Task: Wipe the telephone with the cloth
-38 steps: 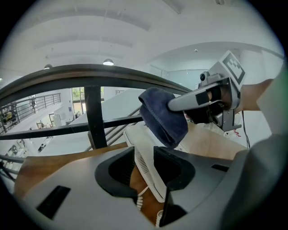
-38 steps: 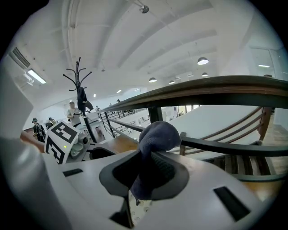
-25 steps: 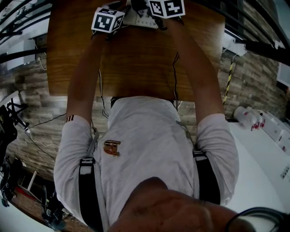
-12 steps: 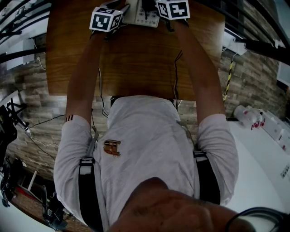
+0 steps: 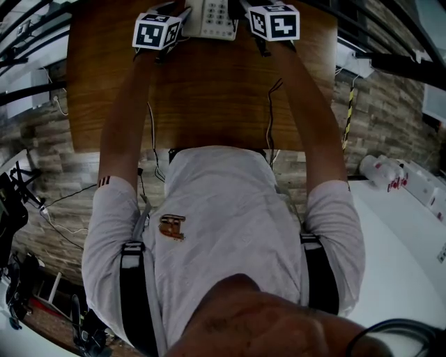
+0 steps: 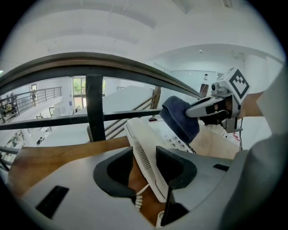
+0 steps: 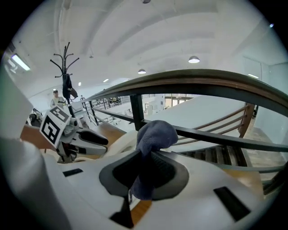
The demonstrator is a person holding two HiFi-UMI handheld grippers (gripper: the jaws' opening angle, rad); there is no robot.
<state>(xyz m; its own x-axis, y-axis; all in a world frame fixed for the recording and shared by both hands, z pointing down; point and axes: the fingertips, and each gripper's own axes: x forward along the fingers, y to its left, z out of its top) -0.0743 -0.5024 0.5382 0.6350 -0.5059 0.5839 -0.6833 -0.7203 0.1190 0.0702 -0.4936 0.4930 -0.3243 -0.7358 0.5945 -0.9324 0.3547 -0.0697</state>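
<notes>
A white telephone (image 5: 209, 17) sits at the far edge of the wooden table (image 5: 209, 90). In the left gripper view its handset side (image 6: 145, 148) runs into the gap of my left gripper (image 6: 145, 165), whose jaws have just been opening and stand wide apart without pressing on it. My right gripper (image 7: 143, 170) is shut on a dark blue cloth (image 7: 155, 132), which bulges out beyond the jaws. From the left gripper view the cloth (image 6: 180, 117) rests on the phone's keypad area. Both marker cubes, the left (image 5: 157, 31) and the right (image 5: 274, 22), flank the phone.
A dark metal railing (image 6: 94, 103) runs just behind the table's far edge. The phone's coiled cord (image 6: 141, 200) lies on the wood under my left jaws. Thin cables (image 5: 270, 118) hang over the table's near edge. White bottles (image 5: 382, 172) stand on a surface at the right.
My right gripper with the cloth has slid rightward across the telephone, from above its middle to its right side. The left gripper has stayed beside the phone.
</notes>
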